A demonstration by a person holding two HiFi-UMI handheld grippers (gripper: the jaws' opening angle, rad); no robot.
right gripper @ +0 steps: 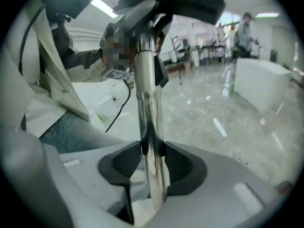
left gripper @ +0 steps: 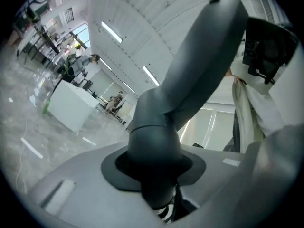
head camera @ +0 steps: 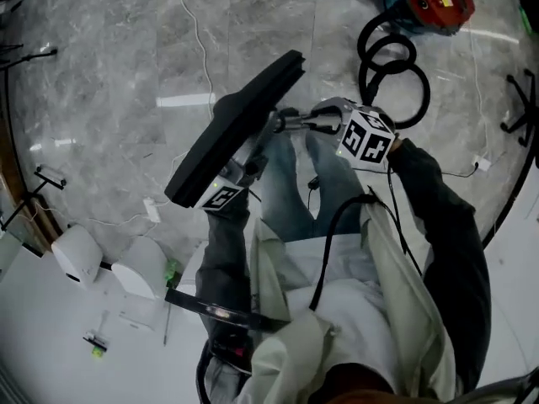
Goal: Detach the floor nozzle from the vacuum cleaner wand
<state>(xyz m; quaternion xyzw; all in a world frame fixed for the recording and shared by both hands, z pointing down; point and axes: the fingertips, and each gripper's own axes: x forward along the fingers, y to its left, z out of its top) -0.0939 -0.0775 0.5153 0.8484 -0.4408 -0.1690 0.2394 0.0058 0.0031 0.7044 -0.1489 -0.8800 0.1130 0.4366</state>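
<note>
Grey marble floor [head camera: 101, 74] fills the head view; the floor nozzle [head camera: 236, 129] lies at 10 o'clock from the wand [head camera: 296, 122]. Left gripper view: the left tool [left gripper: 154, 167] grips the nozzle's neck, which rises toward 1 o'clock. Right gripper view: the right tool [right gripper: 151, 148] clamps the wand; better to hold it still and pull the nozzle straight off.

A grey marble floor [head camera: 101, 74] carries a red vacuum cleaner canister [head camera: 434, 0], a coiled black hose [head camera: 394, 64] just beside it, and a thin white cable [head camera: 200, 36].
</note>
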